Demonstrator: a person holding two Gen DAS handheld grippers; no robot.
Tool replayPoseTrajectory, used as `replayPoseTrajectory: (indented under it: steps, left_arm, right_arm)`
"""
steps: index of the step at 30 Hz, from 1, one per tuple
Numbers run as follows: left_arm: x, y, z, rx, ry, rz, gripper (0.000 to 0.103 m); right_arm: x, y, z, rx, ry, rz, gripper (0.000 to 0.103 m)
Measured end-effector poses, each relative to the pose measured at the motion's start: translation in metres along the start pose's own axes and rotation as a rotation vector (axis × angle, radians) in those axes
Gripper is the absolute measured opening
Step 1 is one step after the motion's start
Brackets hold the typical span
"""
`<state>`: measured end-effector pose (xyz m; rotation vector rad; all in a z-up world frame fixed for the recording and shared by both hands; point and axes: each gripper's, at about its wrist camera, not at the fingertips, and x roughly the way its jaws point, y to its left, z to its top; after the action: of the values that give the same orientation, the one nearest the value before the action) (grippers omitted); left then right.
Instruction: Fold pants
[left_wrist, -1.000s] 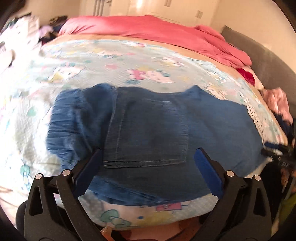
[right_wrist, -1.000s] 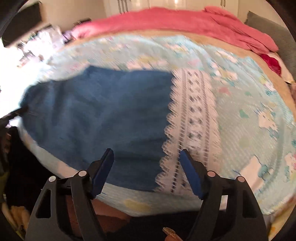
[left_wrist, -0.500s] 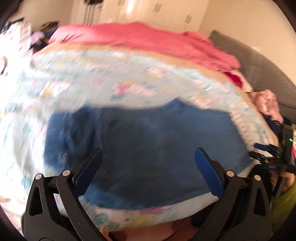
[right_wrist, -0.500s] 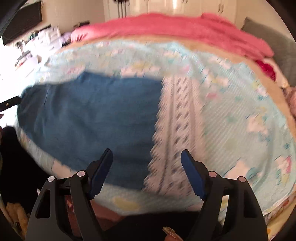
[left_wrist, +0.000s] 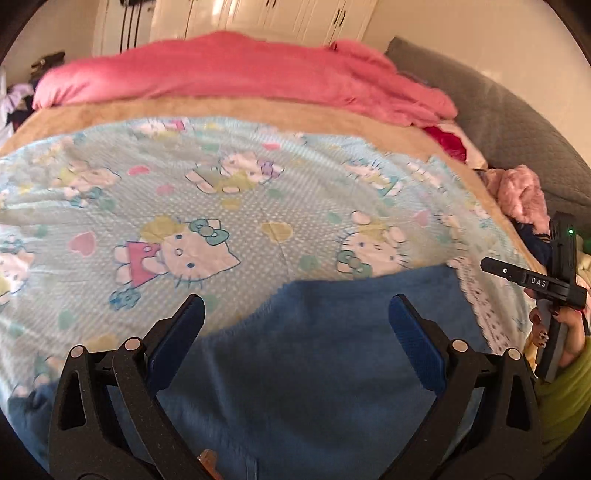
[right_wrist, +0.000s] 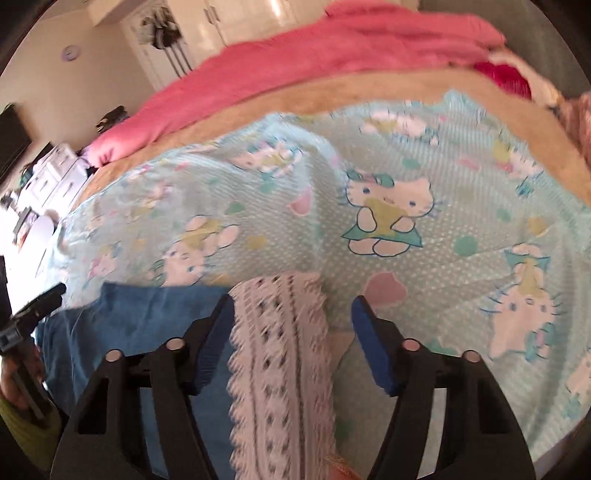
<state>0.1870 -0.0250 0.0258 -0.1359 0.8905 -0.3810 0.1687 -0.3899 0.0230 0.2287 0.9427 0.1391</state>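
Your left tool (left_wrist: 295, 325) was spread wide over the blue pants (left_wrist: 314, 369), which lay at the bottom of the frame on the cartoon-print bed sheet (left_wrist: 221, 206). Your right tool (right_wrist: 291, 332) was also spread, straddling the pants' white lace hem (right_wrist: 280, 354).

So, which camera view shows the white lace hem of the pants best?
The right wrist view: the lace hem lies between its open fingers, the pattern clear. The left wrist view shows only a narrow strip at the denim's right edge.
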Motion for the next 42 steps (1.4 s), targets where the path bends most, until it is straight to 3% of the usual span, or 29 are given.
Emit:
replayPoseTrajectory:
  steps: [4,9,11,12,13,14,16,17,19,25,29,33,36,39,42]
  left_arm:
    - [0.036,0.008,0.007,-0.009,0.069,-0.008,0.093]
    - [0.060,0.012,-0.003,-0.020,0.126,-0.038,0.093]
    - [0.066,0.010,-0.006,-0.005,0.134,-0.048,0.093]
    - [0.068,0.008,-0.006,-0.001,0.134,-0.049,0.087]
    - [0.070,0.006,-0.007,0.006,0.135,-0.049,0.070]
    - [0.070,0.003,-0.009,0.014,0.133,-0.052,0.060]
    - [0.071,-0.002,-0.010,0.018,0.134,-0.080,0.015]
    - [0.070,-0.003,-0.010,0.015,0.131,-0.088,0.006]
    - [0.064,-0.006,-0.009,0.026,0.097,-0.089,0.001]
    - [0.055,-0.023,0.006,0.112,0.011,-0.019,0.001]
    - [0.075,-0.016,0.010,0.104,0.036,0.041,0.001]
    - [0.089,-0.002,0.003,0.066,0.067,0.038,0.003]
    - [0.085,0.000,0.004,0.055,0.053,0.034,0.009]
    - [0.073,0.005,0.004,0.019,0.025,0.027,0.025]
    - [0.049,0.001,0.005,0.012,-0.024,0.015,0.034]
  right_arm:
    - [0.023,0.001,0.002,-0.014,0.037,-0.004,0.054]
    - [0.042,0.001,-0.010,-0.030,0.069,0.019,0.038]
    - [0.039,0.003,-0.013,-0.041,0.054,0.045,0.026]
    - [0.038,0.004,-0.014,-0.041,0.046,0.052,0.024]
    - [0.035,0.007,-0.017,-0.060,0.029,0.048,0.021]
    - [0.032,0.010,-0.020,-0.079,0.012,0.040,0.019]
    - [0.022,0.016,-0.023,-0.106,-0.032,0.024,0.017]
    - [0.017,0.018,-0.023,-0.117,-0.056,0.015,0.017]
    - [0.006,0.023,-0.023,-0.139,-0.115,-0.008,0.016]
    - [0.010,0.043,-0.010,-0.244,-0.154,-0.177,0.016]
    - [0.037,0.039,0.007,-0.254,-0.079,-0.192,0.017]
    - [0.060,0.029,0.006,-0.254,-0.027,-0.226,0.022]
    - [0.053,0.021,0.007,-0.230,-0.070,-0.261,0.048]
    - [0.039,0.012,0.002,-0.184,-0.127,-0.254,0.058]
    - [0.008,0.001,-0.008,-0.157,-0.221,-0.299,0.059]
